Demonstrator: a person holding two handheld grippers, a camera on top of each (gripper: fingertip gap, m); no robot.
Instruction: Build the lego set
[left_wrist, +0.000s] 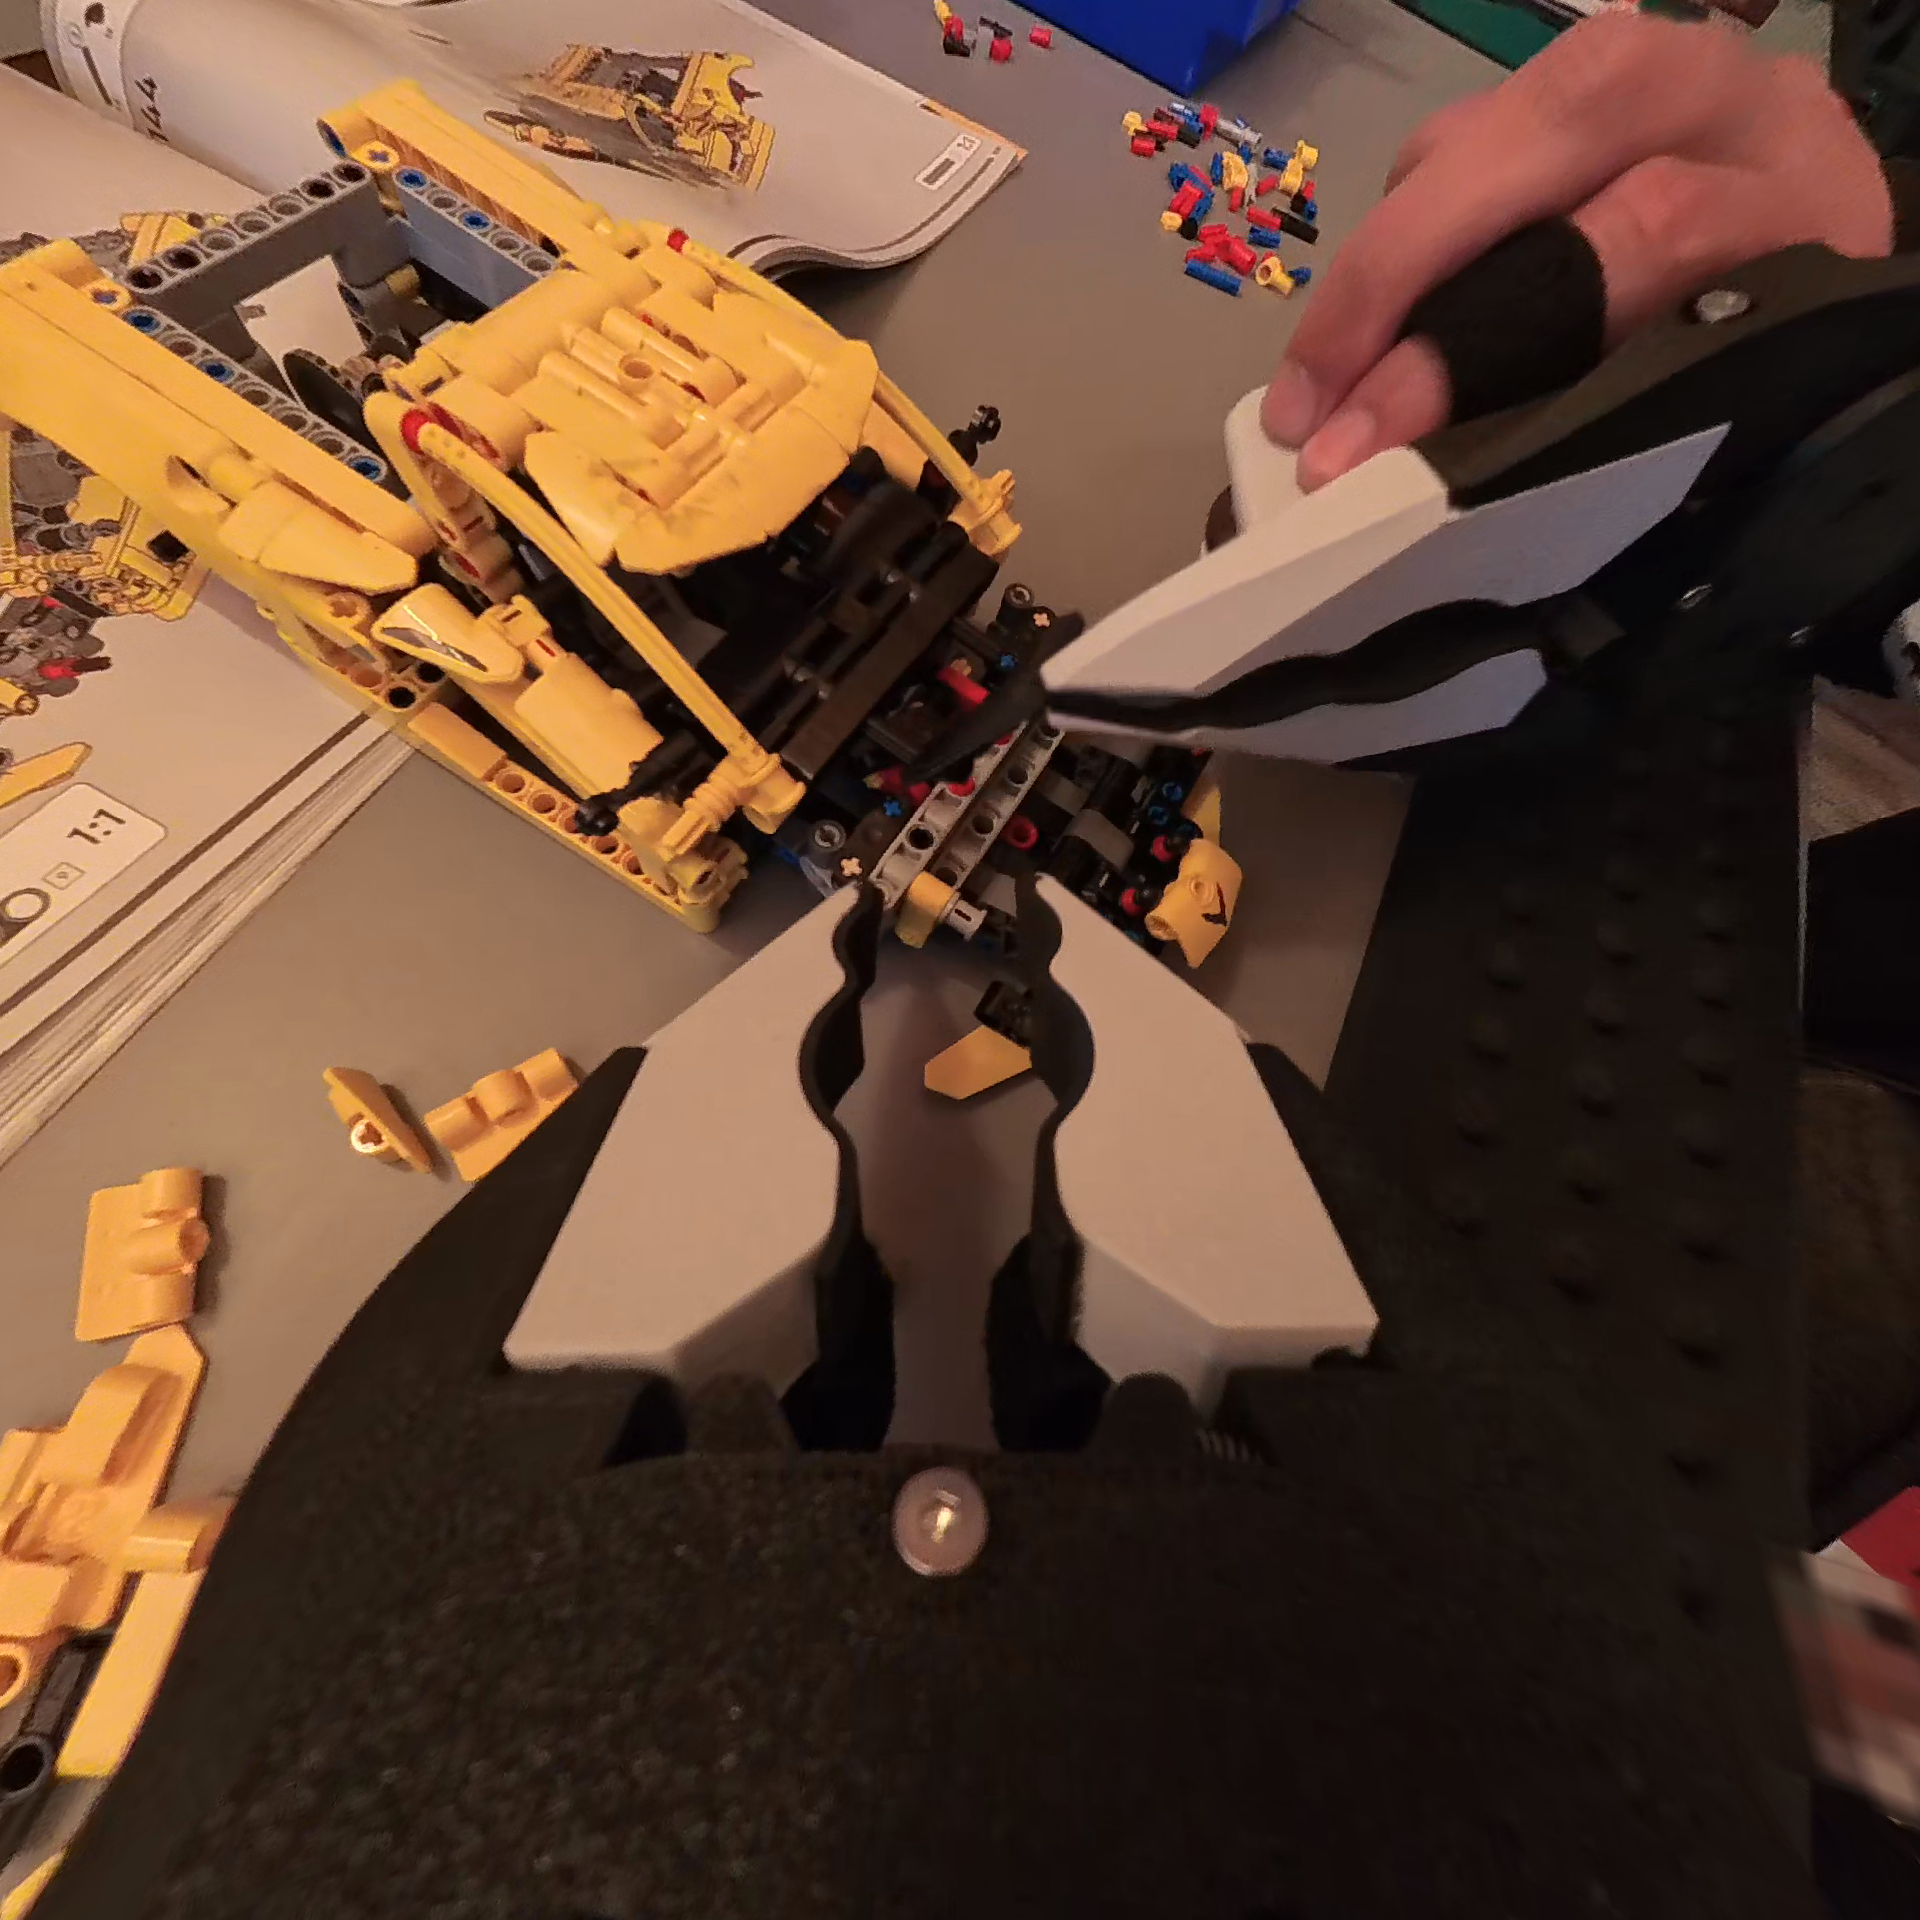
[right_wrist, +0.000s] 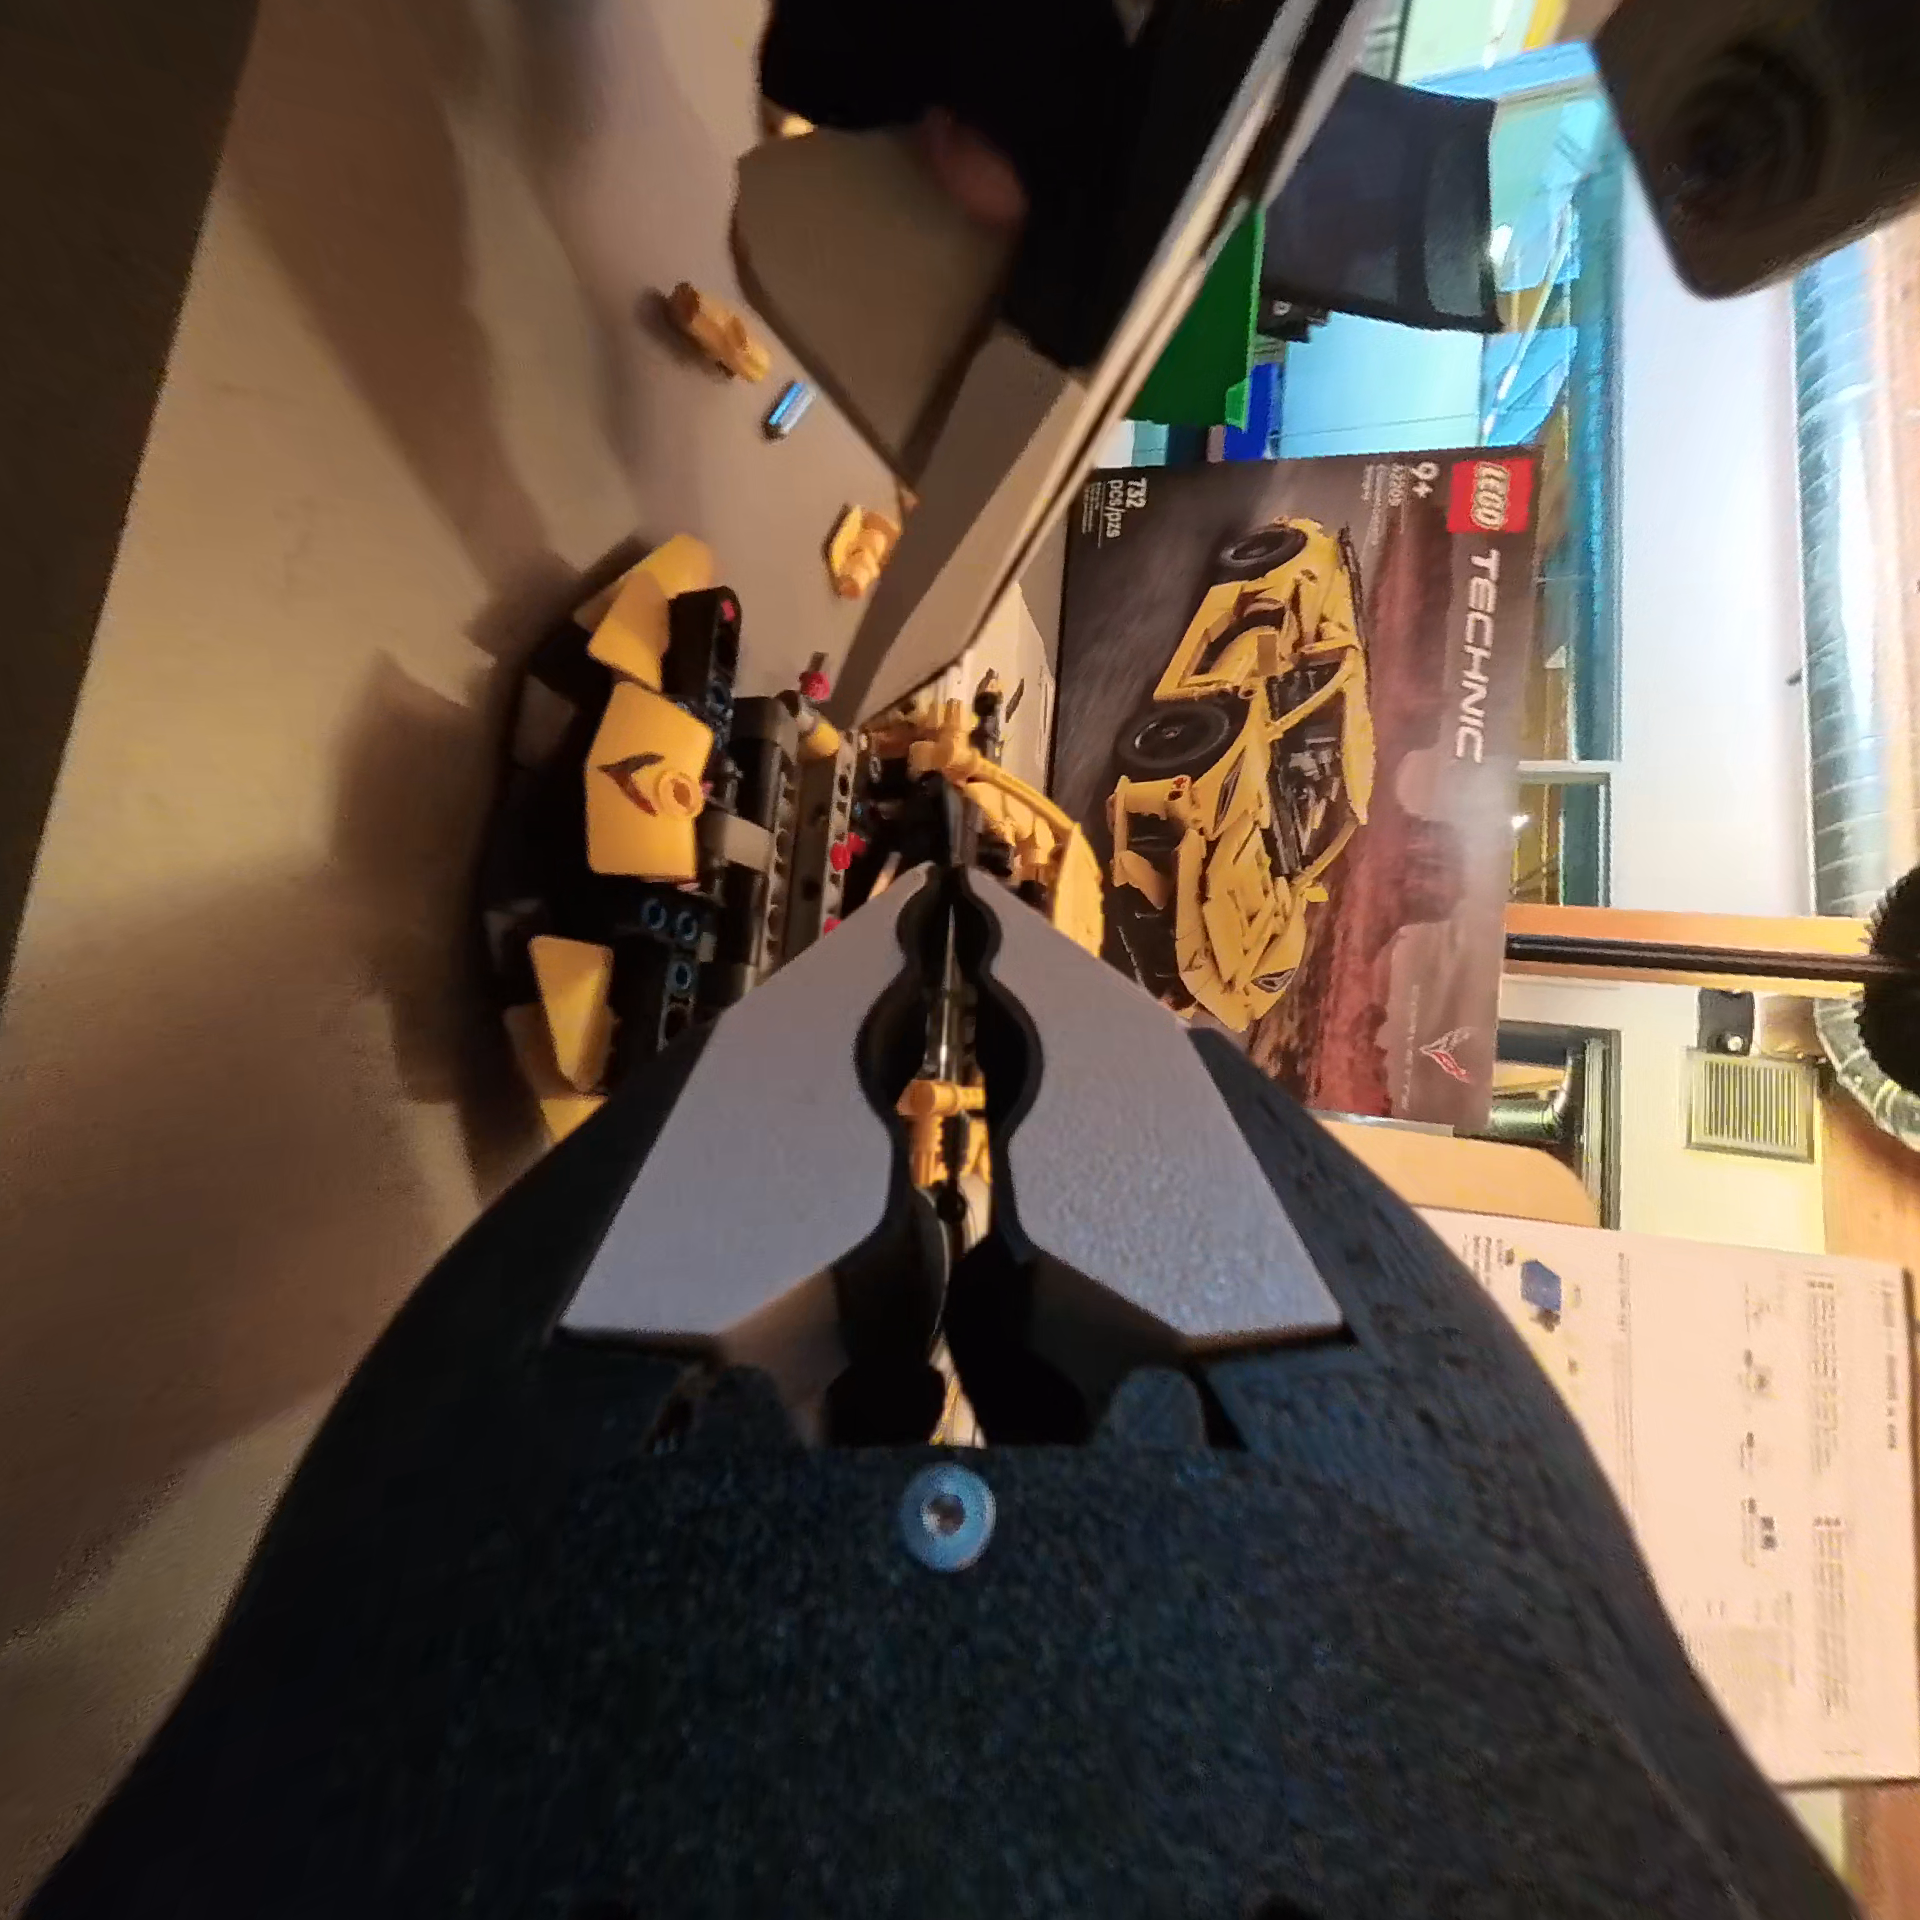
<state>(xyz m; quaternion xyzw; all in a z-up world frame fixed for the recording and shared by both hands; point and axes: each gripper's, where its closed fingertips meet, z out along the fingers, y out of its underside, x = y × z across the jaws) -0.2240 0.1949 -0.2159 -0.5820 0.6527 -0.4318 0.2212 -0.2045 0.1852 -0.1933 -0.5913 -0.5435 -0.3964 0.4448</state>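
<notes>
Model car, yellow with a black core, lies tilted across the middle of the left wrist view on the grey table, its front resting on one of two open instruction booklets at the left edge and upper left. Left gripper sits at the lower centre, jaws at a narrow gap with the tips just touching the grey holed beam at the car's near end; probably bracing the build, though whether it truly pinches anything I cannot tell. Right gripper comes in from the right, held by a hand, tips nearly together and poked into the black chassis; in the right wrist view a thin dark rod appears to run between the jaws, so likely seating or tugging a slender part. Loose parts counted in the left wrist view: five or six yellow panels lower left and below the car, one scatter of small red, blue and yellow pins upper right. One set box stands at the right of the right wrist view.
</notes>
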